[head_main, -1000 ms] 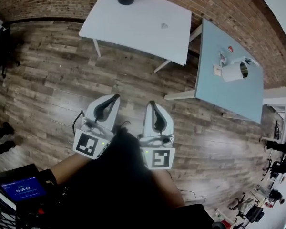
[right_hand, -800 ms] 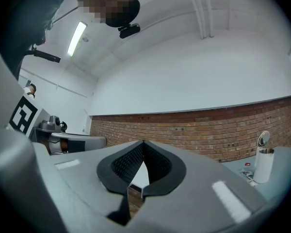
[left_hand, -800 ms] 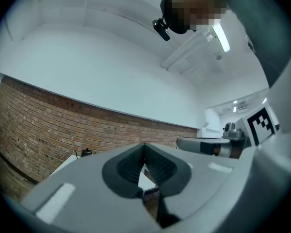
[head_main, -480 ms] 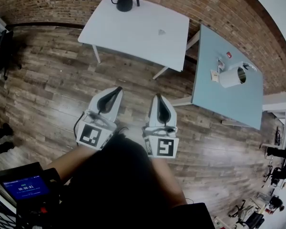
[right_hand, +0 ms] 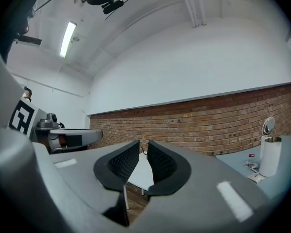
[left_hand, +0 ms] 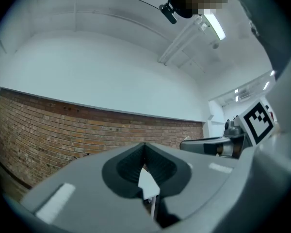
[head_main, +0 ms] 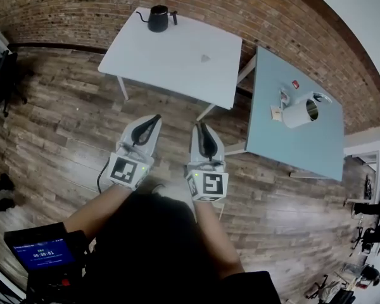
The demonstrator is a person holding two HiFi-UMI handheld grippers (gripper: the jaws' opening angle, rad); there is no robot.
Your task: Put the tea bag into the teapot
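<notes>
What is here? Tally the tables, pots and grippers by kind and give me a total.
Tables: 2, white table and blue-grey table.
Pots: 2, black pot on the white table, white pot on the blue-grey table.
Grippers: 2, left gripper shut, right gripper empty, its jaws having just been opening.
Total: 6.
</notes>
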